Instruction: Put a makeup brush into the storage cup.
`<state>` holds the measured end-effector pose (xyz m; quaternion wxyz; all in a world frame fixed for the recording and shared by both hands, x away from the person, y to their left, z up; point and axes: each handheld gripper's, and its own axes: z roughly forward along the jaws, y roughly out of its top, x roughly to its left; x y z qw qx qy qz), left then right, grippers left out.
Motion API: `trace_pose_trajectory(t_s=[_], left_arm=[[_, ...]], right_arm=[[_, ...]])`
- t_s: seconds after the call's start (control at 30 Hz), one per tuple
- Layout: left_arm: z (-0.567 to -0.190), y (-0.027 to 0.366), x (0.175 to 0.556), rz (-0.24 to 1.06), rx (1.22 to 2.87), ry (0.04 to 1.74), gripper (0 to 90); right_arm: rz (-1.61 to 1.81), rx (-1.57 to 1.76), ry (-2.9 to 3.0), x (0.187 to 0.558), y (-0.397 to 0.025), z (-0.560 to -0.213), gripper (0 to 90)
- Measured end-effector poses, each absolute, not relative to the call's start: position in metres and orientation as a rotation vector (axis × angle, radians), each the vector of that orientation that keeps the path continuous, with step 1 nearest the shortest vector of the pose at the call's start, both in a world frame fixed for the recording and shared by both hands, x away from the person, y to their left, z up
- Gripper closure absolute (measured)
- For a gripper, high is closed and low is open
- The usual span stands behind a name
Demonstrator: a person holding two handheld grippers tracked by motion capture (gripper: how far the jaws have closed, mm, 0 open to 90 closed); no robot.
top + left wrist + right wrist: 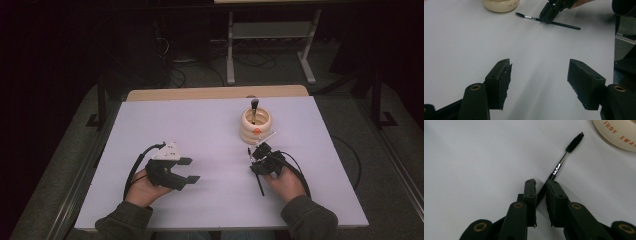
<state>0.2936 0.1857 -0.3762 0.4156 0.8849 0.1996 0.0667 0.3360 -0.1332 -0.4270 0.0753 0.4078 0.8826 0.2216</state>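
Table (200, 130) white; holder (255, 125) cream w/ orange lettering; spoolie brush (564, 160) black, silver ferrule; both grippers' jaws black.

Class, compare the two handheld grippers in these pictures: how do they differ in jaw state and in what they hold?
The left gripper has its jaws spread wide apart; the right gripper has its jaws closed. The left gripper holds nothing, with bare white table between its jaws; the right gripper clamps the handle of a thin black spoolie brush. Both are black, two-jawed and hand-held.
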Motion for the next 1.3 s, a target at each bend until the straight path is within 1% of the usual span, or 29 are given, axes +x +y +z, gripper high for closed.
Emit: trace_pose_trajectory(t_s=[0.2,0.4,0.6,0.9,1.3], left_arm=[[-0.376,0.186,0.294,0.162,2.219,0.504,34.4],[-0.377,0.185,0.294,0.161,2.220,0.506,34.3],[-0.376,0.184,0.293,0.164,2.224,0.499,34.4],[-0.377,0.186,0.294,0.161,2.220,0.505,34.3],[-0.377,0.184,0.294,0.156,2.224,0.505,34.4]], right_arm=[[0.675,1.220,2.643,0.336,-0.131,-0.426,81.4],[0.645,1.232,2.641,0.337,-0.129,-0.428,78.9],[0.642,1.222,2.683,0.341,-0.131,-0.426,85.2],[0.645,1.179,2.707,0.343,-0.132,-0.425,85.4],[0.751,1.140,2.713,0.336,-0.136,-0.410,85.4]])
